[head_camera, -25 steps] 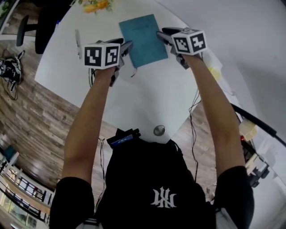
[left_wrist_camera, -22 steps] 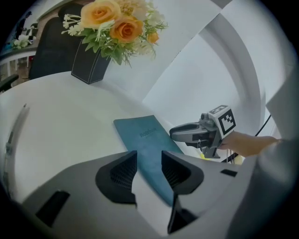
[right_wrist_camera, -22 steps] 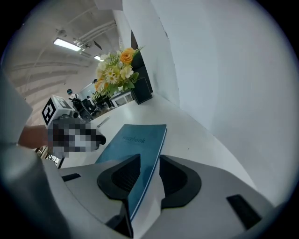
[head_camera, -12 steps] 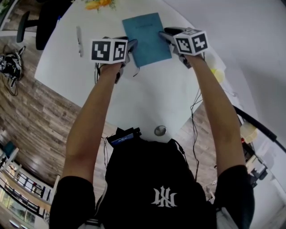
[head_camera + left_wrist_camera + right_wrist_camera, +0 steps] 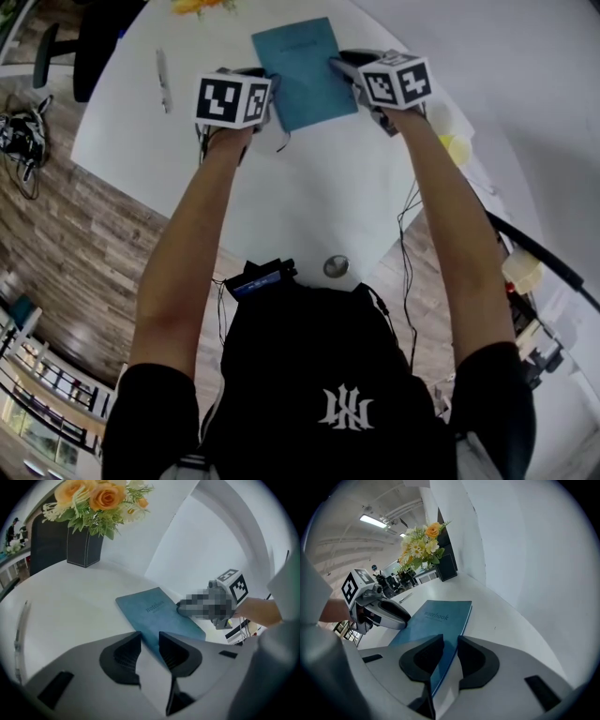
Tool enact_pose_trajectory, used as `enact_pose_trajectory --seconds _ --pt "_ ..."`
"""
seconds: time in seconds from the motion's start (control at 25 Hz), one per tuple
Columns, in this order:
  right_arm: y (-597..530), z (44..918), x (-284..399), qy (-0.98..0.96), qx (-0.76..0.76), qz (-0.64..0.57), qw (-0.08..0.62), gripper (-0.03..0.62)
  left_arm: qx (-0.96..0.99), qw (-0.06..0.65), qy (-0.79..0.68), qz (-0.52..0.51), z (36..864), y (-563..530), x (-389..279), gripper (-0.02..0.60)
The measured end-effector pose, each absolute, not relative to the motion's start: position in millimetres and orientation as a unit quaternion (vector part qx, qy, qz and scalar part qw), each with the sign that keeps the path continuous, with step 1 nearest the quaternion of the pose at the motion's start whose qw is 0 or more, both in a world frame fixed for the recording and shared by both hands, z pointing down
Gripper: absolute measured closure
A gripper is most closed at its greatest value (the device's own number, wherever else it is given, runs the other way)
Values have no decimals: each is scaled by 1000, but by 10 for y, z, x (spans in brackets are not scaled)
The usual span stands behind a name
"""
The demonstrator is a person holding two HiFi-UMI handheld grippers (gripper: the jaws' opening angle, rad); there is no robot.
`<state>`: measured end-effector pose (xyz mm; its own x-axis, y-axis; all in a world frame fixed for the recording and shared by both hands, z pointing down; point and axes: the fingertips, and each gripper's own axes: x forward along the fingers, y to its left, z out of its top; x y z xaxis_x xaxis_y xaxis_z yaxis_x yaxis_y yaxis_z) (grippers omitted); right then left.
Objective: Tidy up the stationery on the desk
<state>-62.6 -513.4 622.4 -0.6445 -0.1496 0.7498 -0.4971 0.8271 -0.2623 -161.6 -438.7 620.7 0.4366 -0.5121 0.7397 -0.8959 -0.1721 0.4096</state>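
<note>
A teal notebook [image 5: 305, 70] lies flat on the white round desk [image 5: 309, 187]. My left gripper [image 5: 274, 94] is at its near left corner, and my right gripper [image 5: 339, 67] is at its right edge. In the left gripper view the notebook's corner [image 5: 149, 634] sits between the two pads; the jaws have just been closing, with a gap still showing. In the right gripper view the notebook's edge [image 5: 451, 639] runs between the pads [image 5: 429, 656]; these jaws have also just been closing and do not visibly press. A silver pen [image 5: 162, 80] lies to the left.
A black vase of orange and white flowers [image 5: 84, 548] stands at the desk's far side. A yellow object [image 5: 457, 148] and cables sit at the desk's right rim. A round metal cap [image 5: 335, 266] is near the front edge. The wall rises close behind the notebook.
The left gripper has edged a little closer to the notebook's near left corner and rolled slightly. The right gripper stays at the notebook's right edge.
</note>
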Motion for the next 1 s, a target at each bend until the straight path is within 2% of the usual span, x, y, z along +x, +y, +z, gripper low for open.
enact_pose_trajectory --seconds 0.8,1.0 --pt "-4570 6235 -262 -863 238 242 374 477 767 385 -427 285 6203 -4127 -1380 472" --pt "-4340 6251 -131 -857 252 253 371 477 781 355 -394 331 6209 -3972 -1260 471"
